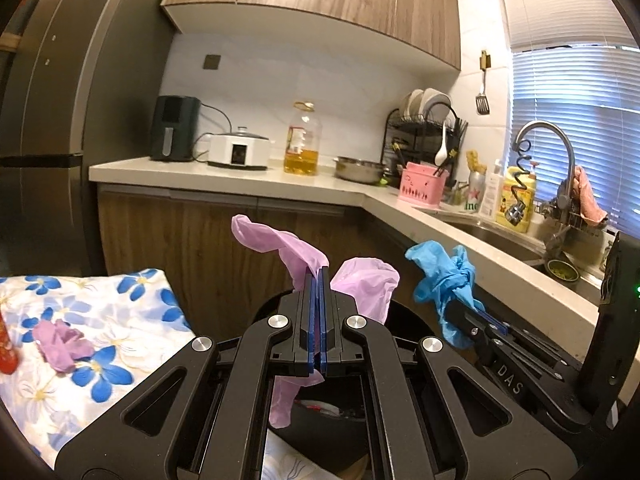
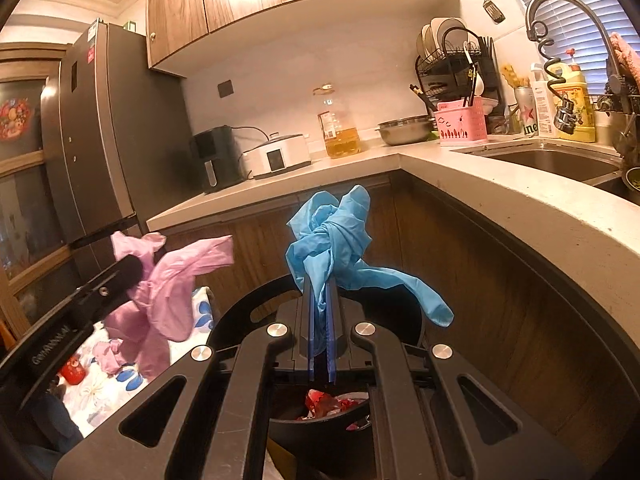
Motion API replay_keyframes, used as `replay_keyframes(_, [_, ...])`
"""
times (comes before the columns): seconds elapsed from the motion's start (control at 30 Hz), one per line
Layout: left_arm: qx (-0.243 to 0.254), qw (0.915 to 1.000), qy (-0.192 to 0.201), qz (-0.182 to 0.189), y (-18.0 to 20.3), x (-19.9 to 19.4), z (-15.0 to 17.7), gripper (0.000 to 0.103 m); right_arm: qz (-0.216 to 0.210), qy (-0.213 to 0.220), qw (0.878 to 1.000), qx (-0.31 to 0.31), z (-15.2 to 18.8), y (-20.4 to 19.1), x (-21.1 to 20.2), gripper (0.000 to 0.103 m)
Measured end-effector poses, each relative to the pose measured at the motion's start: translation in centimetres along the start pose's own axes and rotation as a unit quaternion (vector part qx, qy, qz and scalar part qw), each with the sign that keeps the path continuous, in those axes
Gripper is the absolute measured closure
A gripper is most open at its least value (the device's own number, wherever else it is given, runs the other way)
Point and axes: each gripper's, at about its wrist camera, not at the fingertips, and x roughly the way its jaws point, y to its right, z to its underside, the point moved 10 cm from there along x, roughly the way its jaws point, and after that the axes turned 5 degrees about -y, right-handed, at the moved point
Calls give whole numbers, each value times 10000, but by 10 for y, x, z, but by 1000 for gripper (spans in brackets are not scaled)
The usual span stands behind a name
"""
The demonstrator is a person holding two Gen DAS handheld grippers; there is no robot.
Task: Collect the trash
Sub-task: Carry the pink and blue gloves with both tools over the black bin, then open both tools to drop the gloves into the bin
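A: Where is the trash now?

B: The left tool (image 1: 319,280) is clamped on a pink glove (image 1: 280,246), and the right tool (image 2: 321,294) is clamped on a blue glove (image 2: 334,236). Both gloves hang just above the black bin (image 2: 320,426), where red wrappers (image 2: 326,402) already lie. One more crumpled pink glove (image 1: 60,344) is on the flowered cloth (image 1: 120,320) at the left, near a red item I cannot identify.

A: What can go wrong from here?

B: I think the gloves are thin and a little sticky. When the jaws open, a glove may cling to a blue pad and not fall. Also the long fingers hang to the side, so a glove may catch on the bin rim or drop outside it, if the tool is not well over the opening.

A: Can you read any writing?

B: A few things. "DAS" is on the right tool's body in the left view. On the surface (image 2: 520,208) by the sink, a green can (image 2: 528,114) shows a red star and the letters "ine". Other labels are too small to read.
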Motion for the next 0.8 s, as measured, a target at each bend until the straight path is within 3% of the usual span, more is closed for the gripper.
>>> replay_keyframes(0.33, [28,9995,-190,252,8,33,9,102,-44,-176,9998,55,4,8,17,97])
replay_keyframes(0.47, [-30,9987,-330,390,8,45,15,99,-39,-238,9996,128,7,12,22,88])
replay_keyframes(0.5, [-28,9986,-362,396,8,48,17,96,-34,-247,9996,140,7,13,23,87])
replay_keyframes(0.57, [-43,9982,-430,407,6,52,21,74,-17,-260,9995,177,8,16,24,79])
replay_keyframes(0.63, [-140,9981,-445,413,3,53,23,58,28,-246,9995,177,8,18,23,78])
replay_keyframes(0.7, [-202,9981,-446,383,-1,51,25,53,53,-247,9995,185,8,19,21,77])
replay_keyframes(0.8, [-282,9985,-431,205,-12,46,27,38,102,-210,9996,164,9,19,17,67])
